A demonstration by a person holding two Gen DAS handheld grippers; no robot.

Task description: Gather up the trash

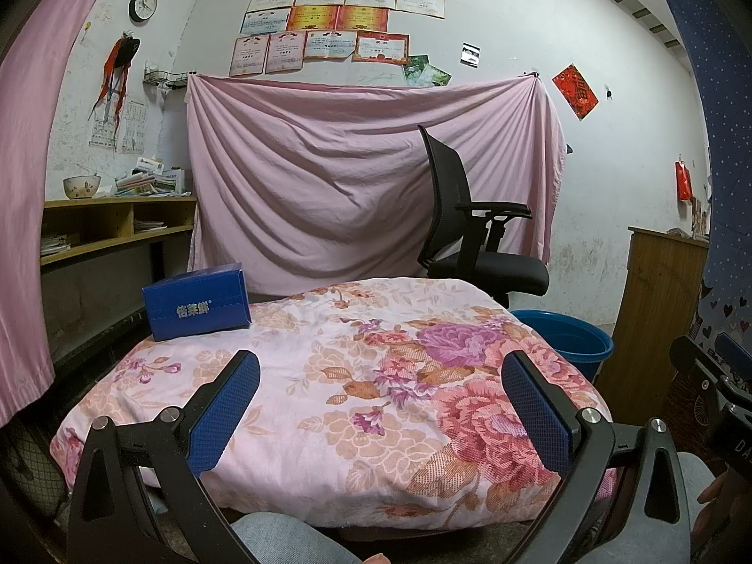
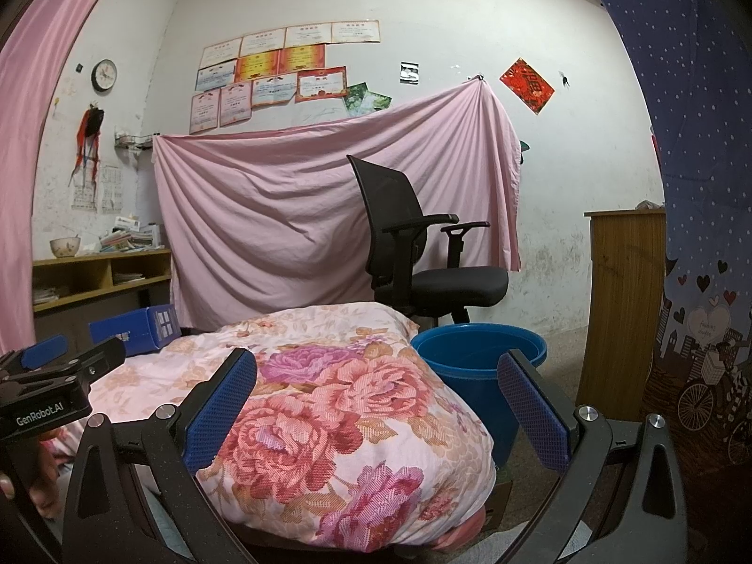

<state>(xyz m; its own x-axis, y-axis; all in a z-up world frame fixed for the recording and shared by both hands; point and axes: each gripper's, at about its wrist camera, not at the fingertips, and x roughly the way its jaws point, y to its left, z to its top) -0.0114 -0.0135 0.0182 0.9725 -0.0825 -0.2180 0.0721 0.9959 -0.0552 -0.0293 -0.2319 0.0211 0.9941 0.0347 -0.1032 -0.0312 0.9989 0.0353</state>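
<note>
Both sets of tongs hang low over the near edge of a table covered with a flowered cloth (image 1: 329, 376), and both stand wide apart with nothing between their blue pads. The left gripper (image 1: 380, 404) points across the middle of the cloth; the right gripper (image 2: 376, 406) sits further to the right, looking over the cloth's corner toward a blue bucket (image 2: 474, 362) that stands on the floor just beside the table. The one piece of likely trash, a blue box (image 1: 197, 305) with white lettering on its side, rests on the far left corner of the cloth, well apart from either gripper; the right wrist view catches it too, at the left, beyond the body of the other gripper. I cannot tell whether anything lies inside the bucket. Behind the table a black office chair (image 1: 474, 235) stands in front of a pink sheet (image 1: 357, 178) pinned across the white wall, with certificates (image 1: 329, 28) and a round clock (image 1: 142, 4) above it. A wooden shelf (image 1: 113, 221) at the left carries a bowl (image 1: 82, 186) and stacked papers. Grey trouser legs show under the left gripper.
</note>
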